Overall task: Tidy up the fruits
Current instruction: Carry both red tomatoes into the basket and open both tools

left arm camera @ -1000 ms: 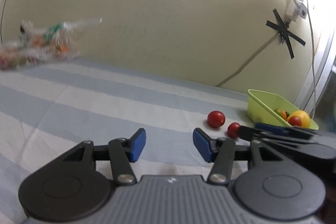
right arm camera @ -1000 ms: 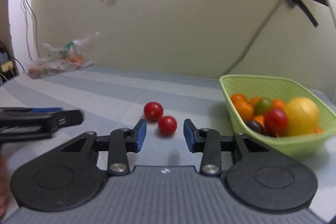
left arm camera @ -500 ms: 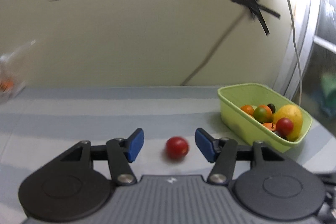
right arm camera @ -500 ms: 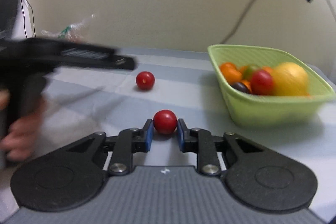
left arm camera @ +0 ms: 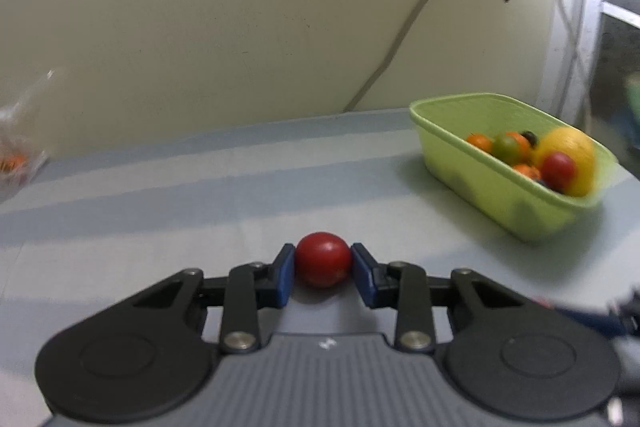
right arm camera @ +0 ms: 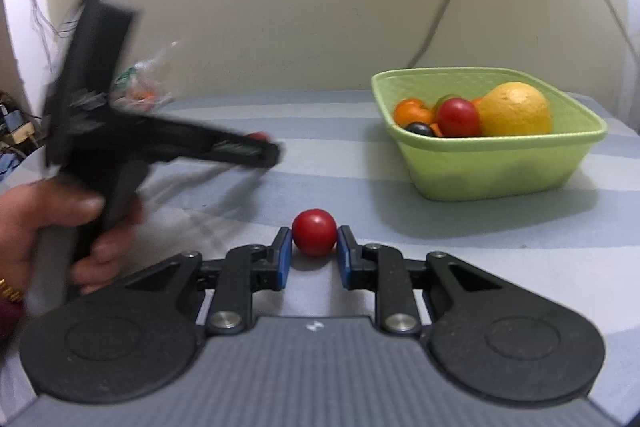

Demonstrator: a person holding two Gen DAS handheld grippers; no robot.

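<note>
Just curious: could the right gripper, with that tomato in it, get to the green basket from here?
Probably yes: the right gripper grips a red tomato, and only bare striped cloth lies before the green basket.

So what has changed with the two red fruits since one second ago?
Both loose red fruits were taken hold of. The right tool closed first on the nearer red fruit; the left tool swung toward the green basket, then closed on the other red fruit. Both fruits seem still on the striped cloth. Basket and contents look unchanged.
</note>
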